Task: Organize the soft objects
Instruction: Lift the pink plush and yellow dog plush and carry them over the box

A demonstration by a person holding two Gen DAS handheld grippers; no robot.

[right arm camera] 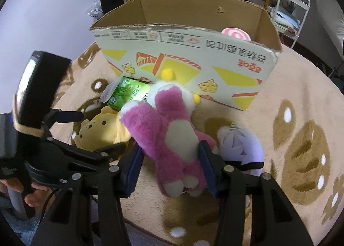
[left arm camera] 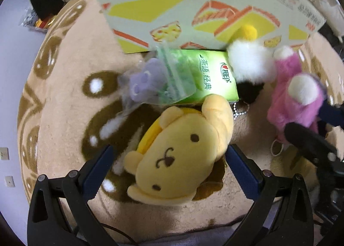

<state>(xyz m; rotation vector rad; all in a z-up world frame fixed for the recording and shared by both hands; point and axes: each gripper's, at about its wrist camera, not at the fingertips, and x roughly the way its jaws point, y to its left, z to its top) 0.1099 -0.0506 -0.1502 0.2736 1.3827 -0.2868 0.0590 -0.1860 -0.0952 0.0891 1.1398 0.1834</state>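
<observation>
With our right claw [right arm camera: 169, 170] clamped on the light, squashy pink bear [right arm camera: 169, 136] mid-rug [right arm camera: 290, 87], our open left claw [left arm camera: 169, 173] should pinch the yellow bear's [left arm camera: 180, 160] head.

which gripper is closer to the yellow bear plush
Left. The left gripper hangs right over the yellow bear plush, open fingers either side of its head. The right gripper is off to the side, clamped on the pink plush.

Pink plush bear [right arm camera: 169, 138] with cream belly; yellow plush dog [left arm camera: 182, 160]; green tissue pack [left arm camera: 206, 76]; beige rug [left arm camera: 71, 104], brown motifs.
</observation>
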